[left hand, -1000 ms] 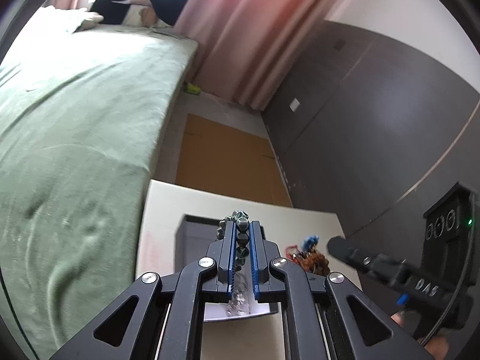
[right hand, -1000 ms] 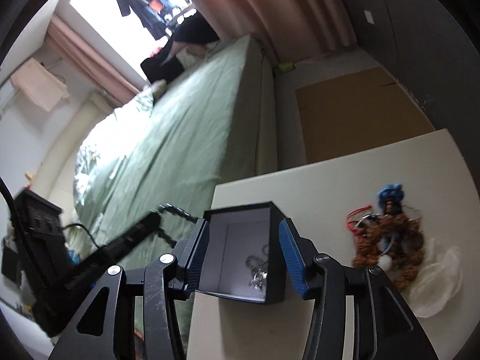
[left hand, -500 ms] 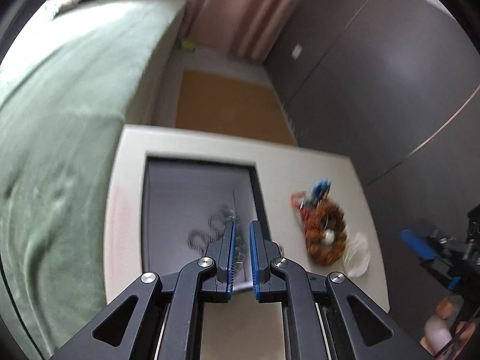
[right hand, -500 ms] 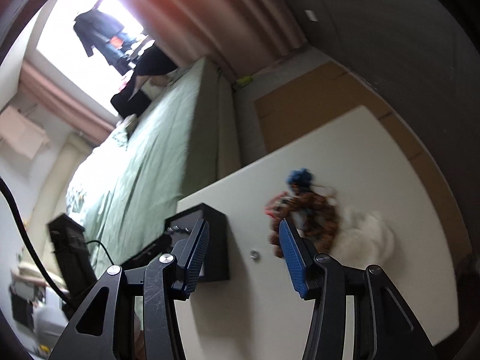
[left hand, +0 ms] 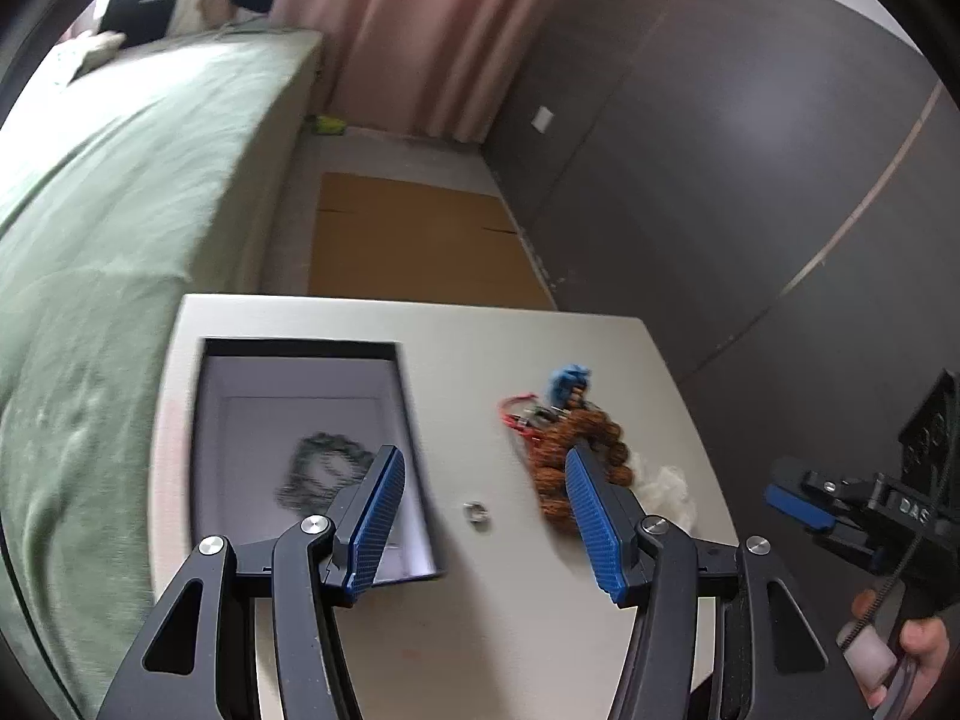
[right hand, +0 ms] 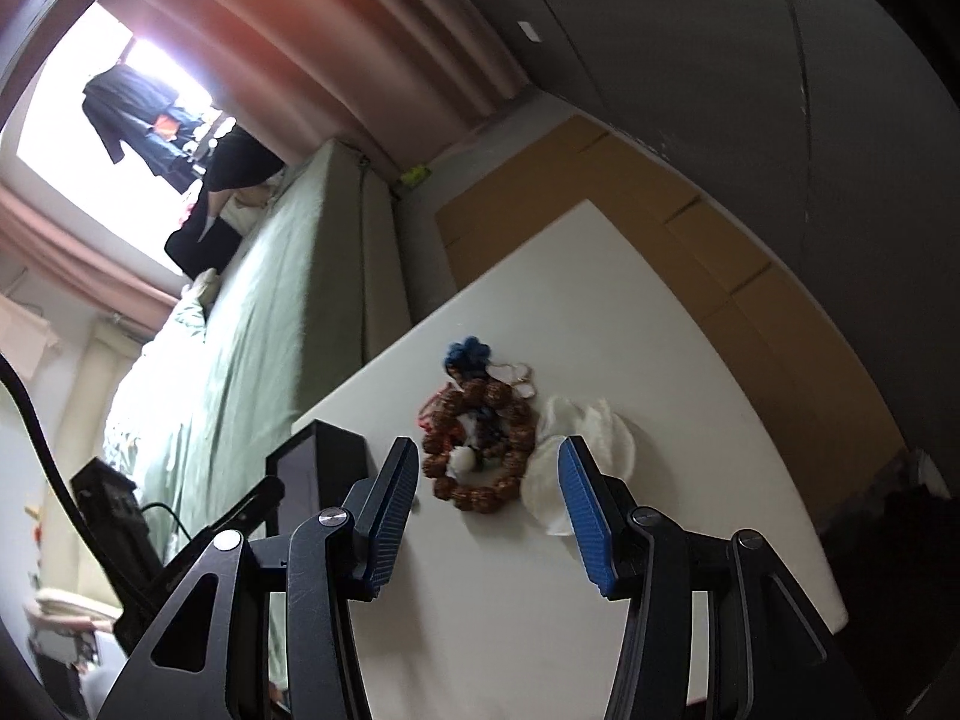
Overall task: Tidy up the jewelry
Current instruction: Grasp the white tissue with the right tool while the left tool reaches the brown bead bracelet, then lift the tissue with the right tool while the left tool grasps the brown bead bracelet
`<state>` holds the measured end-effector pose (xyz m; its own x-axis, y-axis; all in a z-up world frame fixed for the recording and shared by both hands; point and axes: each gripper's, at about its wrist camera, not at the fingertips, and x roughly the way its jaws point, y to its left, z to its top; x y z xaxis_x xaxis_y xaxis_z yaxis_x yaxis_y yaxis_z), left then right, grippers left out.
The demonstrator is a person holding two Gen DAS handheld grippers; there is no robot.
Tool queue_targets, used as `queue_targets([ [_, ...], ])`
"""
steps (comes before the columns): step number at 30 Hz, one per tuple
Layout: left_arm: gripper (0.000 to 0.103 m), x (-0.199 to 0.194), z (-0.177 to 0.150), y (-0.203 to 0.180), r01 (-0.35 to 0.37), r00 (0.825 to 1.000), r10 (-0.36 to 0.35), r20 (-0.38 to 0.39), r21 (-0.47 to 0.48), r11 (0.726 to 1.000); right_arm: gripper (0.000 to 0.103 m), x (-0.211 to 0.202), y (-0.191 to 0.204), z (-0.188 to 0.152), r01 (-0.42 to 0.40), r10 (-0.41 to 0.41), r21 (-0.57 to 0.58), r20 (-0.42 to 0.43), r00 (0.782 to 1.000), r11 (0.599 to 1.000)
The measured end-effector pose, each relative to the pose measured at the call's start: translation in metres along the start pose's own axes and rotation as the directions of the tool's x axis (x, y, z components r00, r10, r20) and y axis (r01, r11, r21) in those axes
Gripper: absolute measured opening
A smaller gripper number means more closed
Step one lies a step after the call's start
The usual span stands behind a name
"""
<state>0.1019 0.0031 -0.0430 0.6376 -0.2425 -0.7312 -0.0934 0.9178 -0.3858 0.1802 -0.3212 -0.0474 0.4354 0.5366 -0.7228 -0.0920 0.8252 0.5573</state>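
Two grippers are hovering over a white table (left hand: 540,630) that is standing beside a bed with a green cover (left hand: 120,192). Pink curtains (left hand: 420,30) are hanging at the far end of the room, a dark grey panelled wall (left hand: 720,150) is running along the right side, and flat brown cardboard (left hand: 414,246) is lying on the floor beyond the table's far edge.

A dark open box (left hand: 300,360) is sitting along the table's left edge, its pale interior showing. A dark beaded bracelet (left hand: 324,471), blurred in the left wrist view, is lying loose in a heap on the box floor toward the near end.

Toward the table's right edge a brown beaded bracelet (right hand: 480,444) is lying in a rough ring, tangled with a red cord (left hand: 519,414) and a blue tassel (right hand: 468,354) at its far side. A white pouch (right hand: 576,456) is touching the ring on the right. A small silver ring (left hand: 476,510) is resting on the bare surface between the box and the brown beads.

The left gripper (left hand: 486,522) is holding its blue-padded fingers wide apart and empty, above the near right corner of the box and the silver ring. The right gripper (right hand: 489,510) is likewise spread wide and empty, framing the brown beads and the pouch.
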Motion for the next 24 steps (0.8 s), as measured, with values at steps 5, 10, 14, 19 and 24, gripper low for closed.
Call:
queue_targets([
  [5,0.057,0.014,-0.008,-0.023,0.011,1.000,-0.010,-0.022,0.045,0.999,0.050,0.006,-0.014,0.001,0.009,-0.007,0.041,-0.036,0.999,0.999],
  [10,0.057,0.033,-0.014,-0.045,-0.004,0.999,0.009,-0.042,0.101,0.995,0.060,0.018,-0.024,0.003,0.042,-0.040,0.038,-0.073,0.997,0.998],
  [14,0.055,0.049,-0.013,-0.052,-0.003,0.998,0.010,-0.060,0.105,0.994,0.060,0.044,-0.033,0.004,0.078,-0.076,0.011,-0.124,0.989,0.997],
  [19,0.047,0.068,-0.012,-0.053,-0.008,0.996,0.016,-0.087,0.088,0.996,0.059,0.073,-0.043,0.004,0.105,-0.100,0.018,-0.189,0.977,0.994],
  [24,0.045,0.084,-0.015,-0.063,-0.027,0.994,0.039,-0.099,0.121,0.992,0.004,0.078,-0.040,-0.001,0.116,-0.125,-0.054,-0.218,0.968,0.992],
])
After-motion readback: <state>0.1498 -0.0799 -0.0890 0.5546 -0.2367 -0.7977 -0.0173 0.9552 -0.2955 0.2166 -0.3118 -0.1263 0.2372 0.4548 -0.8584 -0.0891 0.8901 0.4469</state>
